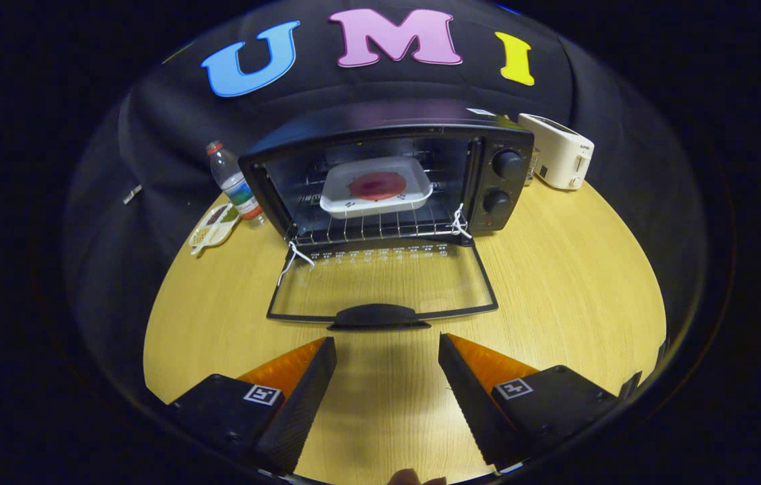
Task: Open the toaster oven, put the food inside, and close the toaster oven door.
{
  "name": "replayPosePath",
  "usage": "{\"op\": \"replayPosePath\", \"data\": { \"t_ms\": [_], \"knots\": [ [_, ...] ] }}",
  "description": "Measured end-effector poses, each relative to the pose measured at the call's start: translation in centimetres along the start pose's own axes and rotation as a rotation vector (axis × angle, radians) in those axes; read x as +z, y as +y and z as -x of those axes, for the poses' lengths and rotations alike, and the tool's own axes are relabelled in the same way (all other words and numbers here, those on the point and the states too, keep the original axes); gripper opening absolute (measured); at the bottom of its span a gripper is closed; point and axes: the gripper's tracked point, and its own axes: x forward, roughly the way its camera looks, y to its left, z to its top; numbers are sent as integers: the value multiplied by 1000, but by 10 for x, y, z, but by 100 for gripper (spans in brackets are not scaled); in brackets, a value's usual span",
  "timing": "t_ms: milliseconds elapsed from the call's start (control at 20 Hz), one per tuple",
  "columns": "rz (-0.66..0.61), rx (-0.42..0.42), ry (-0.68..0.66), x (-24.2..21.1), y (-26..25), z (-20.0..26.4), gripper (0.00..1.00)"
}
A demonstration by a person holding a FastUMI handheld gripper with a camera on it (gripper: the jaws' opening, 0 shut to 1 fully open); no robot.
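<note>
A bare strip of counter [387, 404] is being left between the parted tongs [387, 347] and the oven door [380, 286], which is lying flat and open just ahead of the fingertips, its handle [379, 315] nearest them. The way into the toaster oven [387, 182] is being left open above the door, but the rack inside is being taken up by a white tray [377, 188] with food [378, 185] on it. Left of the oven, passage is being narrowed by a bottle [236, 185] and a small dish [213, 228]. To the right, a white toaster [559, 160] is standing well back, with wide bare counter being left before it.
</note>
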Motion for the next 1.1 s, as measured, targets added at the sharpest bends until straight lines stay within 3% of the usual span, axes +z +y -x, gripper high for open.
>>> {"op": "replayPosePath", "data": {
  "t_ms": [650, 1100],
  "knots": [
    [-26, -64, 130, -26, 6, -70, 99],
    [-13, -51, 50, -8, 7, -47, 99]
  ]
}}
